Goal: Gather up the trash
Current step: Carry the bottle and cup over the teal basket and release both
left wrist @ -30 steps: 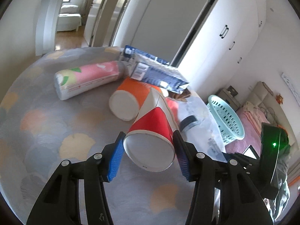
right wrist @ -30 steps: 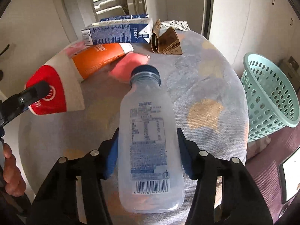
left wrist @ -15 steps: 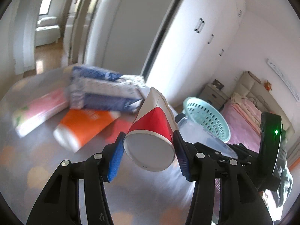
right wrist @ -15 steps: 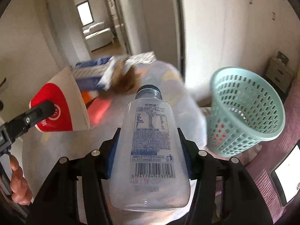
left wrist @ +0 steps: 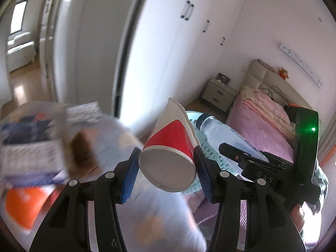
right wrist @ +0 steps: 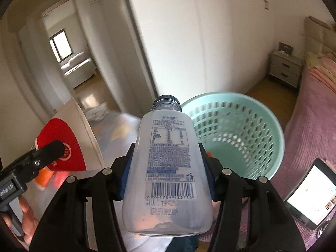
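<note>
1. The left gripper is clamped on a red and white paper cup, held near its base, with the flattened mouth pointing away from the camera.
2. The right gripper is closed on a clear plastic bottle with a dark cap, gripped across the labelled body, cap forward.
3. Both items are carried in the air. The teal basket is seen beyond and to the right of the bottle, beside the table.
4. Risk, cup: the paper wall is judged easily crushed. A tighter squeeze could collapse it further and let it slip out.
5. Risk, bottle: the smooth, tapered body could slide forward out of the pads if tilted steeply downward.
6. Risk, release: if either item is let go before it is over the basket opening, it is likely to hit the rim and fall to the floor. A collision between the two grippers is possible, as they are close together.
7. Surface: a cloth-covered table still carries a blue and white carton and an orange cup, both blurred.
8. Room: white wardrobe doors, a nightstand, a bed with pink bedding and a lit screen are visible.
</note>
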Tool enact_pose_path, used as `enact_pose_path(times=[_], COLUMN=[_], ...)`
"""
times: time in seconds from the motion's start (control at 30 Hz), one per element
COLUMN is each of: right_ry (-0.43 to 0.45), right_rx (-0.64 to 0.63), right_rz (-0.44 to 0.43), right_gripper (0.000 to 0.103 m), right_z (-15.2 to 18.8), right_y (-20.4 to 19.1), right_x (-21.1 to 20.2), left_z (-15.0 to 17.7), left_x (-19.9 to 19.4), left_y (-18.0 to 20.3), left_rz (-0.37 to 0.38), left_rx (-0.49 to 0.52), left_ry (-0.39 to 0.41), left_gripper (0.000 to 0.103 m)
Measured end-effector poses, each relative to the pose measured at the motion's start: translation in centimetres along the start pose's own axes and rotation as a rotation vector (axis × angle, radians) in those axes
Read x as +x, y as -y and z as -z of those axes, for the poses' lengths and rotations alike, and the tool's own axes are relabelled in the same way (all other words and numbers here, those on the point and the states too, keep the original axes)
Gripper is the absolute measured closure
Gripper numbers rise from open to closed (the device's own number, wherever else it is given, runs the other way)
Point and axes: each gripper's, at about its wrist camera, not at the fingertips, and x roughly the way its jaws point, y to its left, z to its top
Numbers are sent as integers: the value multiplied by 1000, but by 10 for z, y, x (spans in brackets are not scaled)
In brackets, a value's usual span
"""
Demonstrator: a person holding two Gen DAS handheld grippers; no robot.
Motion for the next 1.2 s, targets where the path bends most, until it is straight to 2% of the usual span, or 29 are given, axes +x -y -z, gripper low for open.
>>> enact_pose_path(times=[0.13,0.3,0.57,0.6,0.63,0.7,0.93,1.2], right_ry=[10,-3,-60,-66,-68,-71,-56,-31], right_rx=[40,81,173,183,195,216,214,159], right_rz=[61,124,136,132,128,109,90,56], right_gripper=[51,51,50,50,50,49,49,49], right_z=[-16,-27,-28,-28,-27,-28,-24,-20], right_y=[32,67,112,116,119,126,130,93], right_x=[13,39,67,70,71,74,64,41], left_z=[-13,-17,-13,-13,-13,-14,-12,-9], left_x=[44,97,160,164,167,170,156,105], left_y=[21,35,51,55,55,57,56,48], left_rz=[42,49,13,10,11,17,19,26], left_rx=[28,41,74,73,66,56,48,27], left_ry=[-43,-115,-206,-212,-215,-217,-191,-116], left_gripper=[53,53,53,52,46,40,40,39])
